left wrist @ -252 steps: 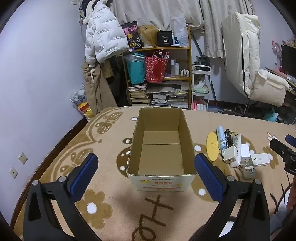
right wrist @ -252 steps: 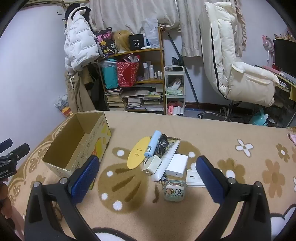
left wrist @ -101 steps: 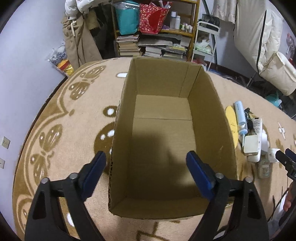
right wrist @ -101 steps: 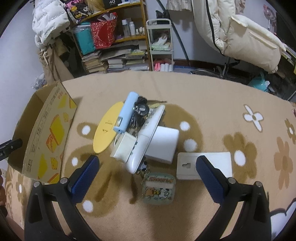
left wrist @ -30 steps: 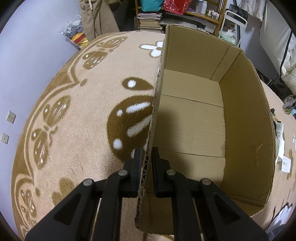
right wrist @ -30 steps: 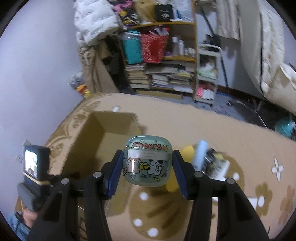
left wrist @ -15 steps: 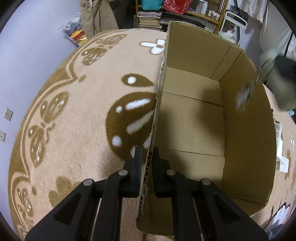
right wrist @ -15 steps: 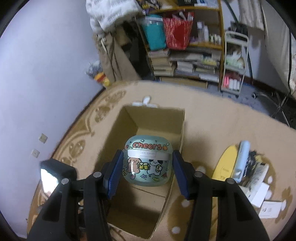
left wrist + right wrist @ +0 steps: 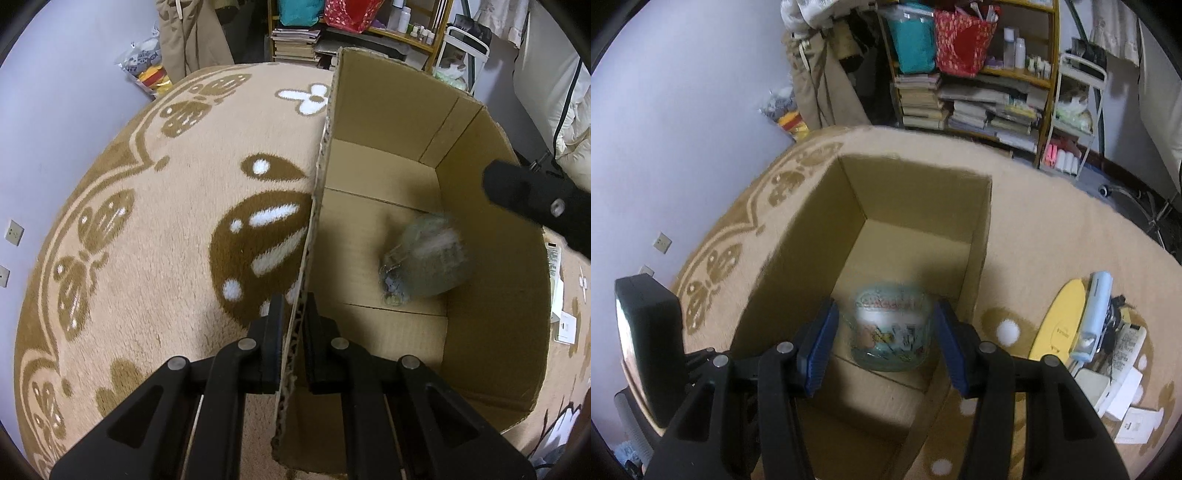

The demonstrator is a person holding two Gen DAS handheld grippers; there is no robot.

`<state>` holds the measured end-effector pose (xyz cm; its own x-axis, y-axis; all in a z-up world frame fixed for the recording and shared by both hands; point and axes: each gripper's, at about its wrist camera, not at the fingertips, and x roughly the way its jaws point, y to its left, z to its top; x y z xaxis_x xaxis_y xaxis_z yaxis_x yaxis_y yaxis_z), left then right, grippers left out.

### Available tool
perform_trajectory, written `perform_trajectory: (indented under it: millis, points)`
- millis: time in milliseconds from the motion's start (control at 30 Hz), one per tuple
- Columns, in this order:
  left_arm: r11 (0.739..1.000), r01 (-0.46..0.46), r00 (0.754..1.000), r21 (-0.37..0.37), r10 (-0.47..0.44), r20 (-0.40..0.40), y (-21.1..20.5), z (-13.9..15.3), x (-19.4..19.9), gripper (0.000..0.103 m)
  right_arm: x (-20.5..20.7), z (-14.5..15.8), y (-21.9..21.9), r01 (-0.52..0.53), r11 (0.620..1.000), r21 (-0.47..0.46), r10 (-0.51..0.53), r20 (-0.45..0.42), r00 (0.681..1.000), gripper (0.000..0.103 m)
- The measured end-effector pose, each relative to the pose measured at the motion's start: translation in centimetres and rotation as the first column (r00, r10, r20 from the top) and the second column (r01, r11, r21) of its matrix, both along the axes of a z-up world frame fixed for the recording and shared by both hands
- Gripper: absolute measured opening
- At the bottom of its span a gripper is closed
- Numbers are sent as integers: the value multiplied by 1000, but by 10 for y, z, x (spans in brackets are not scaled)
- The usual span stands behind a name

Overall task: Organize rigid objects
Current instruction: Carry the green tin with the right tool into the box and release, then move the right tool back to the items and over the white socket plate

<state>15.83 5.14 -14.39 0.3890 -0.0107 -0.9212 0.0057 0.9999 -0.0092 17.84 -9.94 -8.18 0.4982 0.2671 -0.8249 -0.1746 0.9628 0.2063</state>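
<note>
Our left gripper (image 9: 293,306) has its fingers clenched on the left wall of the cardboard box (image 9: 388,122). The fingers of our right gripper (image 9: 886,325) have released the green cartoon case (image 9: 888,332) (blurred, a gap either side), which is inside the box, just above its floor. The box sits on beige patterned fabric (image 9: 147,221).

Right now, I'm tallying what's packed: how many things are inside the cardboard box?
1: a green cartoon-printed case, blurred, low inside the cardboard box near its middle. Nothing else shows.
</note>
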Motion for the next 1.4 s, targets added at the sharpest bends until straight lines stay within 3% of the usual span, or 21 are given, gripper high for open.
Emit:
perform_trajectory:
  millis: [200,367,567,867,1167,1400]
  points:
    - [1000,13,1000,21,-14,23,-4,4,-2,7,-2,15,-12,17,999,31,-17,11,1000,60]
    - [1000,14,999,17,-14,47,-5,8,-4,7,-15,27,-33,24,999,-24,-23,45,999,86]
    - [1000,9,998,12,-10,54,-6,11,-4,7,-29,31,-71,61,993,-105,-55,55,997,88]
    - [1000,3,998,14,-4,68,-7,13,-4,7,-55,8,-148,166,976,-142,-169,-10,986,88]
    - [1000,0,998,25,-2,71,-8,13,-5,8,-70,0,-208,292,946,-143,-295,-6,955,88]
    - [999,-2,998,35,0,66,-9,12,-5,8,-77,-25,-239,357,920,-162,-368,-46,929,88]
